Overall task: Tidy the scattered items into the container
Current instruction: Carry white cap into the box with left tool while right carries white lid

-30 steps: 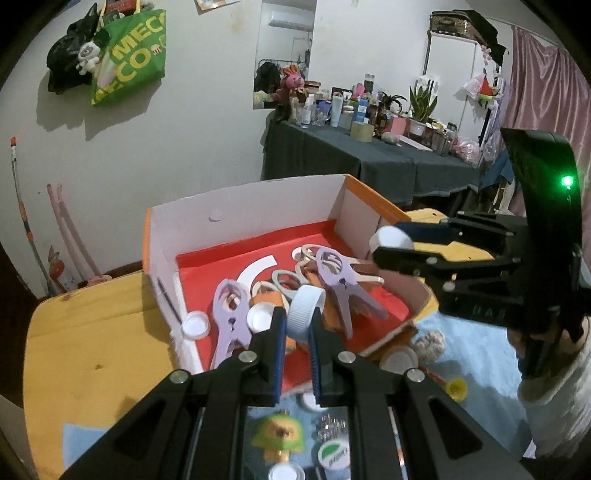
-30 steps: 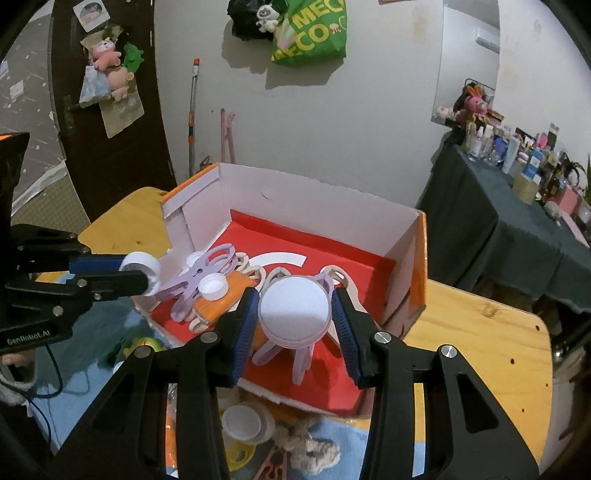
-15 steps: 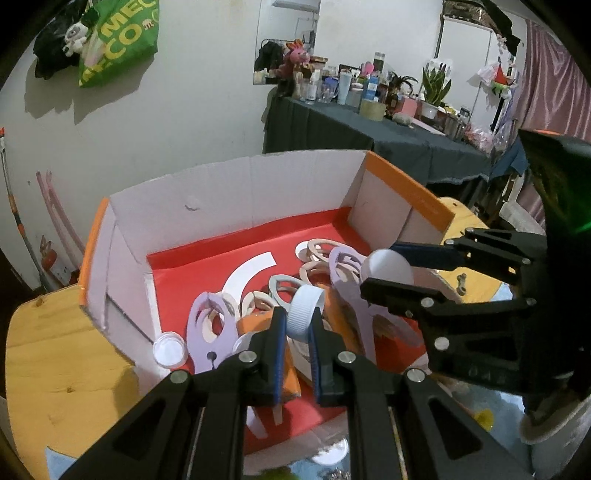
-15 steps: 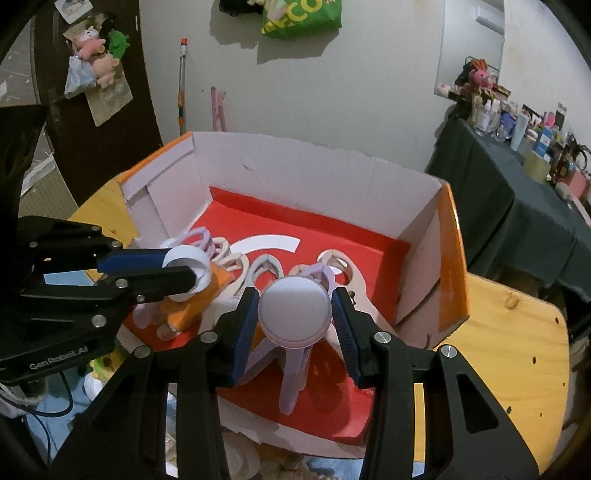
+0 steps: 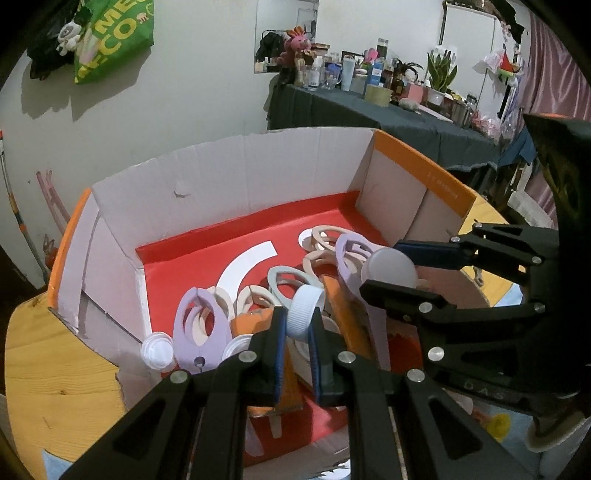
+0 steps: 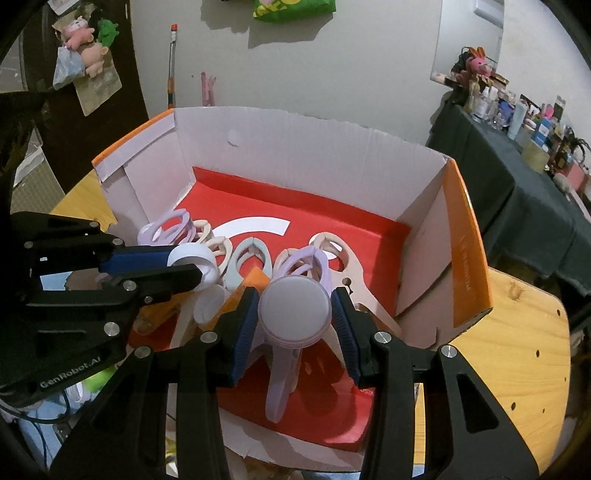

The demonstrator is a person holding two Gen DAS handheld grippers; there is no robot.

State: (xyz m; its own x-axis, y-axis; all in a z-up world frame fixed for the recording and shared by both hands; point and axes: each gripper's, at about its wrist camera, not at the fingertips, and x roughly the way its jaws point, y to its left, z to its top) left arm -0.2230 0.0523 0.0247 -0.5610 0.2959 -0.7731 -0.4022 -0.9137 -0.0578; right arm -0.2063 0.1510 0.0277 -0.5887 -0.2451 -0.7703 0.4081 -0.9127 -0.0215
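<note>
A cardboard box [image 5: 240, 170] [image 6: 295, 147] with a red floor stands on the wooden table and holds several large clothes pegs [image 5: 199, 325] [image 6: 314, 262] and a white cap [image 5: 157, 352]. My left gripper [image 5: 297, 325] [image 6: 190, 267] is shut on a ribbed white bottle cap [image 5: 303, 309] [image 6: 194, 266], held on edge over the box's near side. My right gripper [image 6: 295, 314] [image 5: 388, 267] is shut on a wide pale lilac lid [image 6: 294, 314] [image 5: 389, 266], held flat-face-up above the pegs inside the box.
A dark-clothed side table [image 5: 388, 122] crowded with bottles stands behind. A green bag [image 5: 110, 33] hangs on the wall. Bare wooden tabletop [image 6: 517, 369] lies right of the box. A yellow cap [image 5: 498, 424] and blue cloth lie below the box's front.
Both grippers moved forward and down over the box, mostly in the first half second, each still gripping its cap. The box now fills more of both views.
</note>
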